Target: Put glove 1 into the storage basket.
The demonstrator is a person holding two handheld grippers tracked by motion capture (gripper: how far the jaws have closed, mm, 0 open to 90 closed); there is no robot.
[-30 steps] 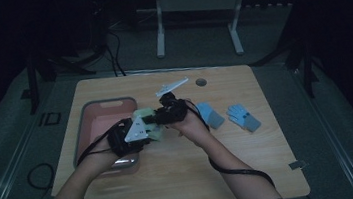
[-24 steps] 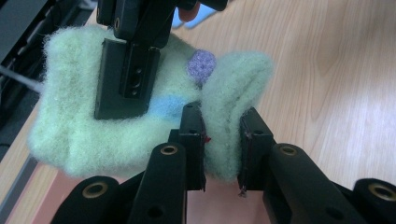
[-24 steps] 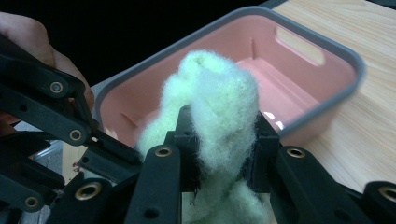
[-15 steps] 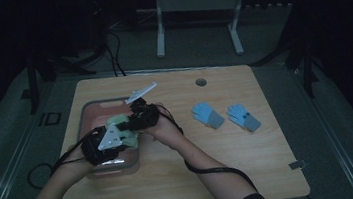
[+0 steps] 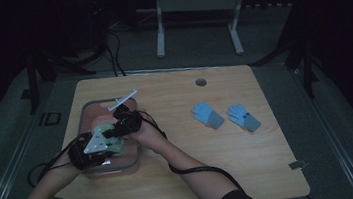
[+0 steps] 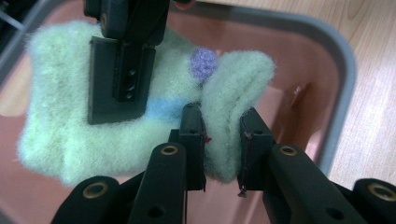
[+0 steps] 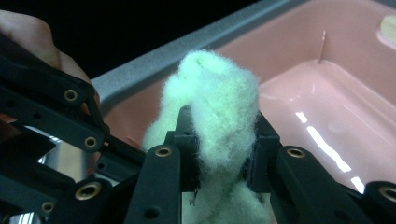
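Observation:
A fluffy pale green sock with a blue stripe and a purple dot hangs over the pink bin. My left gripper is shut on one fold of it, jaws pinching the fleece. The right gripper is shut on another bunch of the same green sock, above the bin's pink floor. In the high view both grippers, left and right, meet over the bin at the table's left.
The bin has a grey rim and stands on a wooden table. Two blue gloves lie right of centre. A round hole sits near the far edge.
Both grippers have carried the green sock leftward from the middle of the table to above the pink bin, still holding it.

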